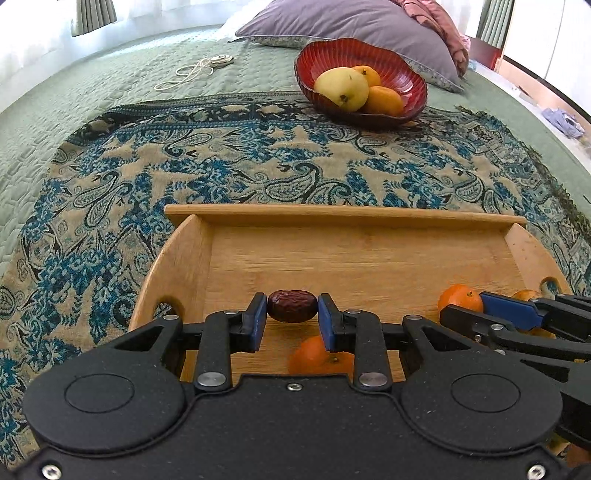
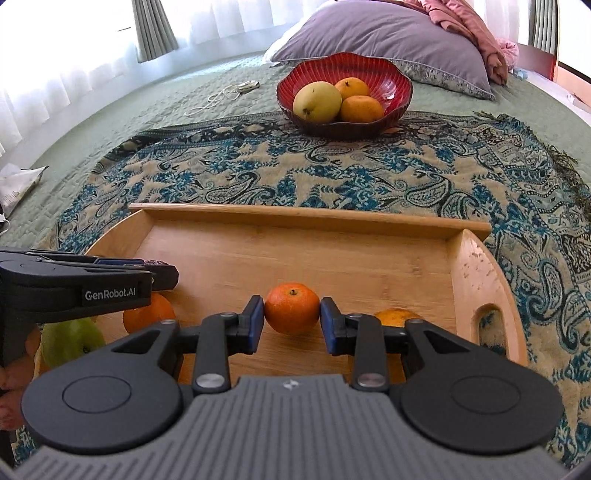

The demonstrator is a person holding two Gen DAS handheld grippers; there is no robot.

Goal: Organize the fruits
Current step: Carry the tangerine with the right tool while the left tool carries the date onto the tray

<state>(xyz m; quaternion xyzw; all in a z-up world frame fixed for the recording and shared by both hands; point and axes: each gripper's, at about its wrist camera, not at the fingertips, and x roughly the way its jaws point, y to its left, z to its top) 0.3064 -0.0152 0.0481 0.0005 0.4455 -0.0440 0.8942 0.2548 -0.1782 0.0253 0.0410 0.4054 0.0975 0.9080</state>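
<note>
My left gripper (image 1: 291, 312) is shut on a dark red date (image 1: 291, 311), held just above the wooden tray (image 1: 347, 218). My right gripper (image 2: 291, 314) is shut on a small orange tangerine (image 2: 291, 308) over the same tray (image 2: 295, 216); it also shows at the right of the left wrist view (image 1: 460, 297). Another tangerine (image 1: 319, 356) lies under the left gripper. A green fruit (image 2: 70, 341), an orange (image 2: 149, 314) and a yellowish citrus (image 2: 397, 317) sit in the tray. A red bowl (image 2: 391, 79) holds a mango (image 2: 317, 101) and two oranges.
The tray and bowl rest on a blue paisley cloth (image 1: 258, 162) over a green quilted bed. A grey pillow (image 1: 354, 20) lies behind the bowl. A white cord (image 1: 192, 72) lies at the far left. A crumpled paper (image 2: 18, 182) sits at the bed's left edge.
</note>
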